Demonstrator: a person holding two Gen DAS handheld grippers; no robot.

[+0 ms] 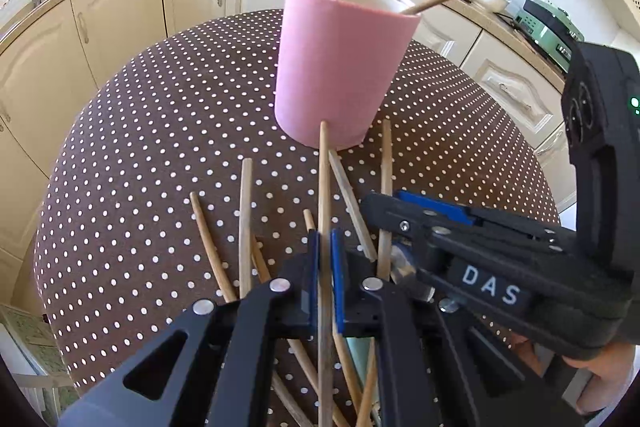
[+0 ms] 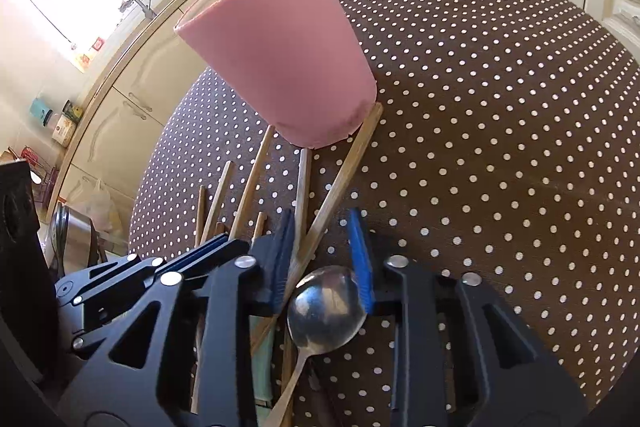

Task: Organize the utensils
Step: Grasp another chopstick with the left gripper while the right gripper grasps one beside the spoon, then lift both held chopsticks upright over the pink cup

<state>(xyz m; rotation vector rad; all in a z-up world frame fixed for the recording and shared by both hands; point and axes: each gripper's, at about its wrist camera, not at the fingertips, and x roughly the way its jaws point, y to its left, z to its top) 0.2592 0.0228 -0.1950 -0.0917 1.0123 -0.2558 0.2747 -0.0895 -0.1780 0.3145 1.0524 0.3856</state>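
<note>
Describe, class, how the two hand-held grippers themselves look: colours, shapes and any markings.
The left hand-held gripper has a matte black angular frame with triangular cut-outs, round silver pivot bolts and two flat blue pads on its fingers. The right hand-held gripper is built the same: black linkage, silver bolts, blue pads. From the left wrist view, its side bears white letters "DAS", and its upright black housing carries a small green light. No cables show.

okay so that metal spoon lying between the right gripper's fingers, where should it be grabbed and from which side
Probably the handle, not the bowl. The metal spoon lies flat with its round, smooth bowl facing up between the open fingers of the right gripper, and the thin handle runs back under the gripper. Come from above and close across the neck just behind the bowl, clear of the loose chopsticks beside it.
</note>
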